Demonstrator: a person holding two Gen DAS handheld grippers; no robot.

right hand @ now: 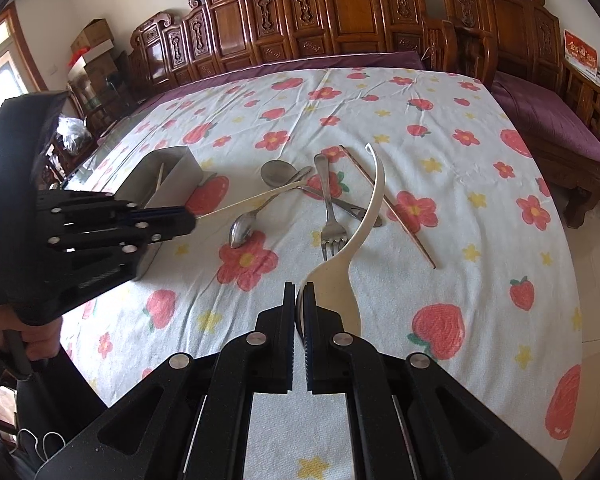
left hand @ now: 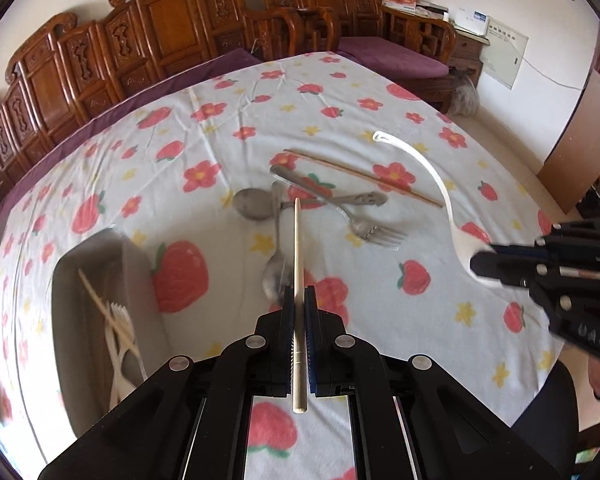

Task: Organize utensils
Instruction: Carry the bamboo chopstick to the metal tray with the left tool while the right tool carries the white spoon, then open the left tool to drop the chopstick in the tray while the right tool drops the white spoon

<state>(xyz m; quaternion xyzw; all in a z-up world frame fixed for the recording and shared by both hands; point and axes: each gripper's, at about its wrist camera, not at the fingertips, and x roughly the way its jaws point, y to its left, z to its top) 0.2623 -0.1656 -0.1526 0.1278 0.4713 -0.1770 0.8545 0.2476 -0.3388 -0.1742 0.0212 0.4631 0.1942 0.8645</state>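
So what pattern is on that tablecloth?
The tablecloth is white with red flowers, strawberries and small yellow stars, clearest in the right wrist view.

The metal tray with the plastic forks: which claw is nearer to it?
Left. The left claw, shut on a pale chopstick, is right beside the metal tray. The right claw, gripping the white ladle, is farther away across the cloth.

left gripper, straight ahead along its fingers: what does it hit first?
Likely the small metal spoon, whose bowl lies just past the left gripper. The gripper is shut on a pale chopstick that sticks out ahead, so its tip may touch first. Depth is unclear.
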